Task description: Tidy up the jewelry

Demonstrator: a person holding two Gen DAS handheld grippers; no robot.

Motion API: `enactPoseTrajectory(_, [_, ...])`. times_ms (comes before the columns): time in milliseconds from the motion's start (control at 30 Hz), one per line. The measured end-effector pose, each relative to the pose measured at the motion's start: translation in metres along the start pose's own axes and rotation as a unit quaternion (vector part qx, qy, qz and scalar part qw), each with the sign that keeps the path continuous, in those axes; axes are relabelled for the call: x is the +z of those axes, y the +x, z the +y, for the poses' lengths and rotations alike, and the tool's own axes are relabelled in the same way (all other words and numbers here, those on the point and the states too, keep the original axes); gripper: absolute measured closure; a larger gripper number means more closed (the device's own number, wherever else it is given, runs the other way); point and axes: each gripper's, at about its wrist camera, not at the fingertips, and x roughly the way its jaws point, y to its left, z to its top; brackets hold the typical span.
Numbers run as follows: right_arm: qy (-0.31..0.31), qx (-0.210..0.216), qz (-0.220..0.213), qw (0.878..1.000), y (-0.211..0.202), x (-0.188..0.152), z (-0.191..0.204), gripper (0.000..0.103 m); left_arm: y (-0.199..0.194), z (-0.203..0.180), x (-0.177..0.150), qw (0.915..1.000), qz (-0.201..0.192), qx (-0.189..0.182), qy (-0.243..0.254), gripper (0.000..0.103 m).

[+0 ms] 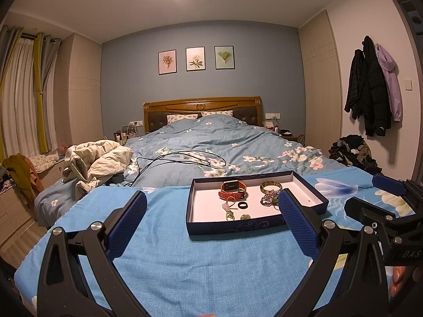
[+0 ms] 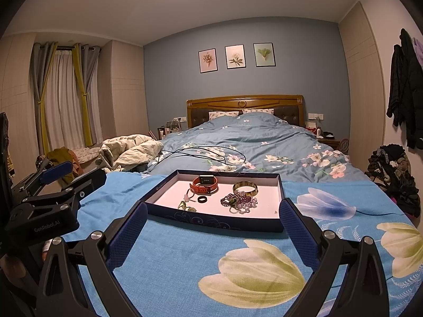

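Both tongs, left [image 1: 212, 208] and right [image 2: 212, 218], spread empty before tray [image 2: 211, 223] at 12 o'clock, jewelry all inside: sorted or unsorted, unclear.

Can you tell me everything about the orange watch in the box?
The orange-strapped watch with a dark rectangular face lies in the shallow dark-blue cardboard tray with a white floor, toward its far side. Its strap looks rubbery and curls into a closed loop, lying flat, with the face tilted up toward the cameras. The screen looks dark; small markings on it are too blurred to read. A pale pink charm on a thin cord lies just beside it; whether they touch is unclear. Neither gripper touches the watch.
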Motion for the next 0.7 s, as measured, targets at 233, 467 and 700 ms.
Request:
enactPoseTrajectory(233, [0.001,0.000,-0.001,1.000,-0.0003,-0.0005,-0.0003,0.007,0.0004,-0.0003,-0.0005,1.0000,-0.001,0.001,0.001,0.005])
enactPoseTrajectory(467, [0.000,0.000,-0.001,1.000,-0.0003,-0.0005,-0.0001,0.007,0.0004,0.0006,-0.0014,1.0000,0.000,0.000,-0.001,0.005])
enactPoseTrajectory(700, [0.000,0.000,0.000,1.000,0.0000,-0.0005,-0.0002,0.007,0.0042,-0.0003,-0.0039,1.0000,0.005,0.005,-0.003,0.005])
